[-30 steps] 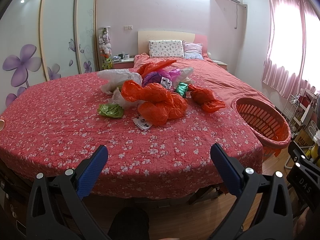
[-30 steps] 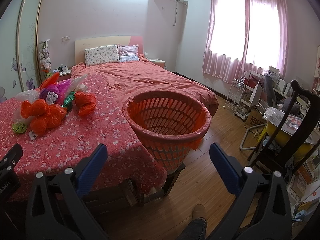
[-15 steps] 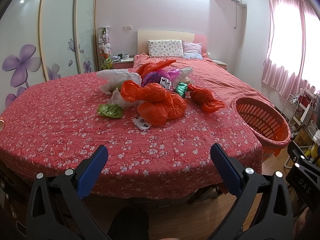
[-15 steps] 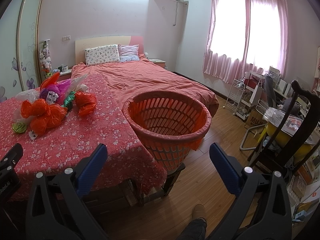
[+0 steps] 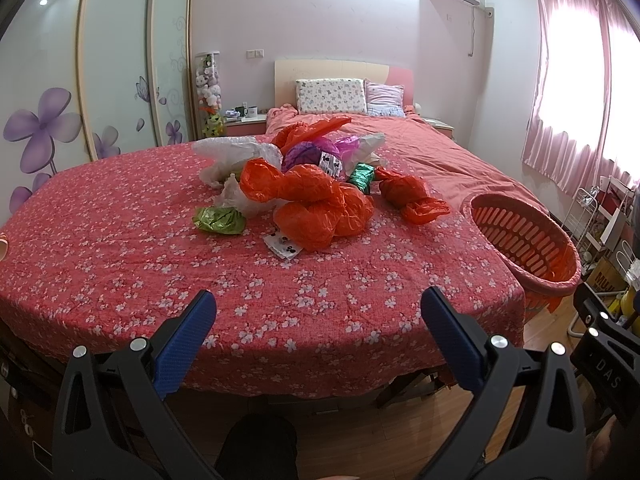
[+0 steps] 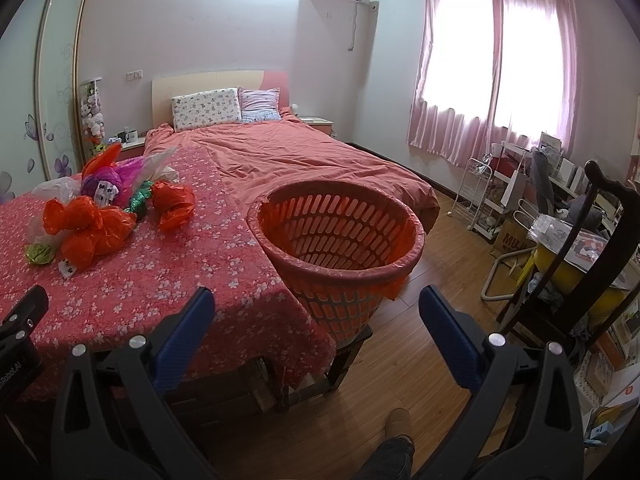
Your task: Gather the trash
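1 basket (image 6: pixel 340 236) – 3 orange bags (image 5: pixel 316 204)

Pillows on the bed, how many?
2. Patterned white pillow leans on the headboard; striped lilac pillow stands at its right, touching it. More could be hidden behind them.

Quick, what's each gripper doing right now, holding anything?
Left gripper: open, holding nothing, short of the trash pile.
Right gripper: open, holding nothing, pointed toward the orange basket.
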`<state>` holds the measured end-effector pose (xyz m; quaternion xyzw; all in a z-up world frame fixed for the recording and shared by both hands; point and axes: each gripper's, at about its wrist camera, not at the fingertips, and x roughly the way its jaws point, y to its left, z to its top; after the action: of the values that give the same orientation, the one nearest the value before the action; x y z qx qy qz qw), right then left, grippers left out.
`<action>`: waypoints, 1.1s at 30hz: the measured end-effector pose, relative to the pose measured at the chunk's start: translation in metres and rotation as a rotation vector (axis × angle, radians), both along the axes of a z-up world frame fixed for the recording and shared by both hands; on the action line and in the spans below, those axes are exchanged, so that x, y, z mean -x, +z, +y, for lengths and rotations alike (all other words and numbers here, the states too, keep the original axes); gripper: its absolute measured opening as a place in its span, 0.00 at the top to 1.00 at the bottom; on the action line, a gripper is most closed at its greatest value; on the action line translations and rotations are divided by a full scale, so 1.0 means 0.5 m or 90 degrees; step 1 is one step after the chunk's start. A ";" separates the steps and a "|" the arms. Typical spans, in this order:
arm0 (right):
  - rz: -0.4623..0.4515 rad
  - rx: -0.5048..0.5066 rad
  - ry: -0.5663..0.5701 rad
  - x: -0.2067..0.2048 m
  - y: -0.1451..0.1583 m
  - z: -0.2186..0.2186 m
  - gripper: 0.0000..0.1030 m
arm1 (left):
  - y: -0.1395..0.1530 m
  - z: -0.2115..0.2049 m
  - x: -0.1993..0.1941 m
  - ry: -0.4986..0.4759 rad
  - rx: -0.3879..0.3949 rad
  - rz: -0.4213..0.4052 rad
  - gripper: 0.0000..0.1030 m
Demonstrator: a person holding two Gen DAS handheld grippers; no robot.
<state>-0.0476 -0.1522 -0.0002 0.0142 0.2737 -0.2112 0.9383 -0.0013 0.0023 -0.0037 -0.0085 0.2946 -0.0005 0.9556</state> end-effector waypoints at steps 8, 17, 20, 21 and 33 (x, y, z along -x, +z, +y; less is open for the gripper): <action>0.001 0.000 0.000 0.000 0.000 0.000 0.04 | 0.000 0.000 0.000 -0.001 0.000 0.001 0.02; 0.001 -0.001 0.000 0.000 -0.001 -0.001 0.04 | -0.001 -0.007 0.000 -0.001 0.000 0.001 0.02; 0.000 -0.001 -0.001 0.000 -0.001 -0.001 0.04 | -0.001 -0.006 0.000 -0.001 0.000 0.001 0.02; 0.000 -0.001 -0.001 0.000 -0.001 -0.001 0.04 | -0.001 -0.006 0.000 -0.001 0.000 0.002 0.02; 0.002 -0.004 0.002 -0.004 -0.005 -0.001 0.04 | -0.005 -0.014 0.000 0.001 -0.002 0.002 0.02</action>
<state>-0.0455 -0.1526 -0.0027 0.0163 0.2758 -0.2092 0.9380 -0.0014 -0.0049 -0.0062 -0.0070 0.2964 0.0011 0.9550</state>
